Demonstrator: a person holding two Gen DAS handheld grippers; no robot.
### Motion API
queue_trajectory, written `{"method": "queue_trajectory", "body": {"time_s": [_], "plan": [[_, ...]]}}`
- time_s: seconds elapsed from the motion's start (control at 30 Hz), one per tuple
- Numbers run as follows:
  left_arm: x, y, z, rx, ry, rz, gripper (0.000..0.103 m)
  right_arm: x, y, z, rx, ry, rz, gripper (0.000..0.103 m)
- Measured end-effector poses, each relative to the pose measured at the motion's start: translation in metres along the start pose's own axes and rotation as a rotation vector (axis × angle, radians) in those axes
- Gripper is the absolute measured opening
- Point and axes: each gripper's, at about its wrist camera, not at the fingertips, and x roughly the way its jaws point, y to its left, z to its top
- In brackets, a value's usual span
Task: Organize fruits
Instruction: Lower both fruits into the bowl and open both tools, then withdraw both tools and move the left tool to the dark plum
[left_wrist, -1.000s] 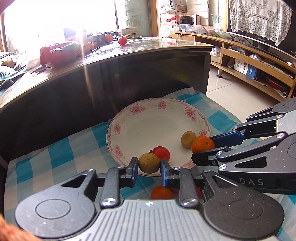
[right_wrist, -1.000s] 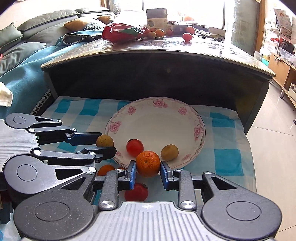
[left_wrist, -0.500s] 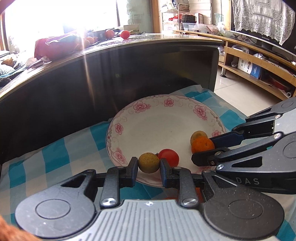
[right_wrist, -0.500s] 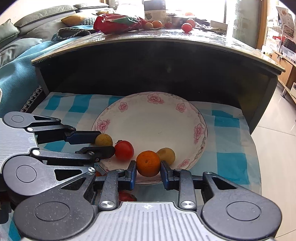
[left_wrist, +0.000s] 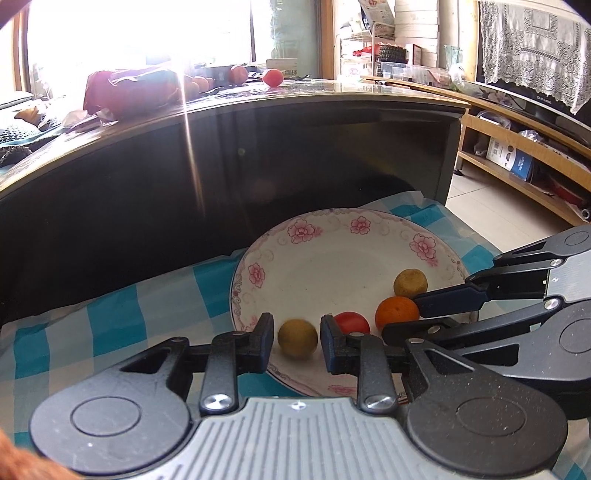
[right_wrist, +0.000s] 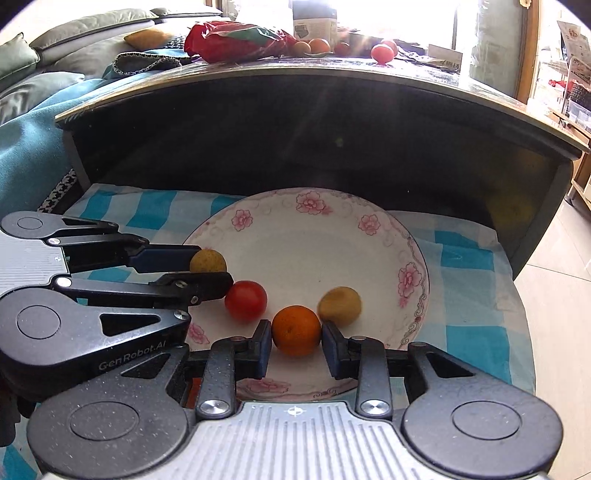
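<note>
Item 1: floral plate (right_wrist: 413, 251). White, shallow, with pink blossoms and a thin scroll line round the rim. Set on a blue-and-white checked cloth (left_wrist: 110, 321), in front of and below a dark desk (left_wrist: 295, 147) with a glossy top.

Item 2: tan fruit (left_wrist: 297, 338). Small, round, dull yellow-brown skin. Resting on the near left part of the plate, between the pads of the left hand-held gripper (left_wrist: 295, 328). Jaws opening, with a gap showing on each side of the fruit, so no longer clamped.

Item 3: orange (right_wrist: 296, 330). Small, round, bright, with finely pitted peel. Sitting on the near part of the plate, between the pads of the right hand-held gripper (right_wrist: 295, 332). Jaws opening, pads only just clear of the peel.

Item 4: tomato (right_wrist: 245, 301). Red, smooth, glossy. On the plate, between the tan fruit and the orange, just beside the tip of the left hand-held gripper.

Item 5: second tan fruit (right_wrist: 340, 306). Slightly oval, same dull skin. On the plate, just right of and beyond the orange.

Also noted, far on the desk top: a red bag (right_wrist: 236, 40) and further loose tomatoes (left_wrist: 272, 76).
</note>
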Motion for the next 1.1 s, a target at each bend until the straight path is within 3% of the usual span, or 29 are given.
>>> {"method": "queue_trajectory", "body": {"time_s": [0.2, 0.83, 1.1], "plan": [[-0.003, 0.0, 0.001, 0.003, -0.002, 0.013, 0.047, -0.003, -0.003, 0.001, 0.006, -0.01, -0.018, 0.032], [-0.061, -0.004, 0.01, -0.013, -0.016, 0.035, 0.048, -0.051, 0.004, 0.008, 0.021, -0.085, -0.02, 0.033], [-0.099, -0.01, -0.003, -0.016, 0.01, 0.035, 0.048, -0.087, 0.012, -0.006, 0.02, -0.081, -0.019, 0.033]]}}
